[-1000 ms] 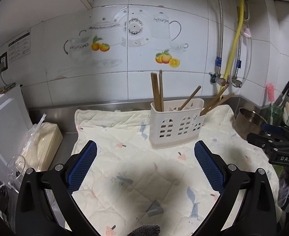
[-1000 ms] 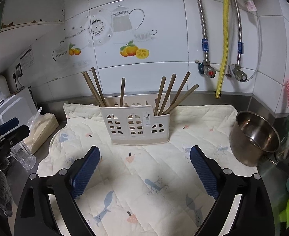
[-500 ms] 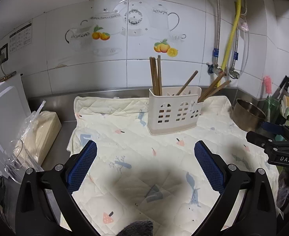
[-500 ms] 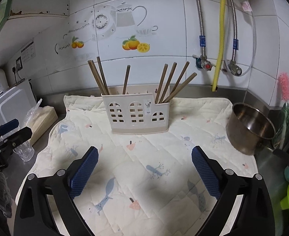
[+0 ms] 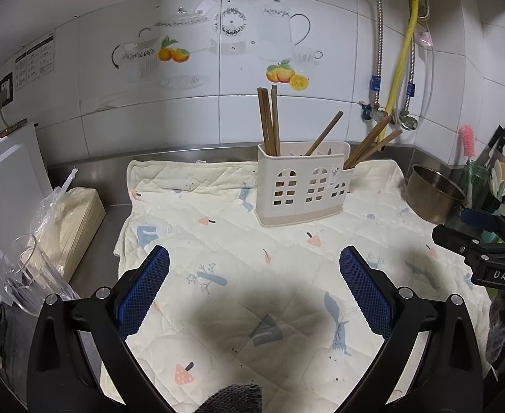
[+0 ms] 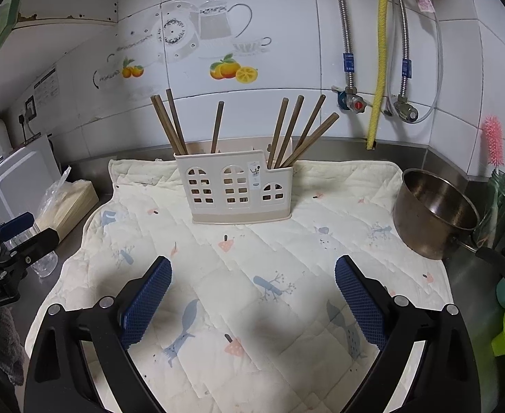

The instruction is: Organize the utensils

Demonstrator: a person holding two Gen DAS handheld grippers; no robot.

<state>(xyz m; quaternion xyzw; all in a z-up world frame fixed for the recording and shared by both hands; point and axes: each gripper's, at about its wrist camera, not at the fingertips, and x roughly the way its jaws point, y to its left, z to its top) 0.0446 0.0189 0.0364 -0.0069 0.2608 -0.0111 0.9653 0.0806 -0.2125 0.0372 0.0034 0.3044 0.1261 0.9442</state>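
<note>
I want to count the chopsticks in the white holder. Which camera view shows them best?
The right wrist view: it faces the holder front-on, so the chopsticks fan apart clearly. The left wrist view sees it obliquely, and several sticks overlap.

**Cream, brown and blue**

The utensil holder [image 6: 233,189] is cream with a beige base, holding brown chopsticks [image 6: 288,130]. Beneath it, the quilted mat [image 6: 252,275] is pale yellow with blue and pink prints. Hand-held gripper pads [image 5: 142,290] are blue.
</note>
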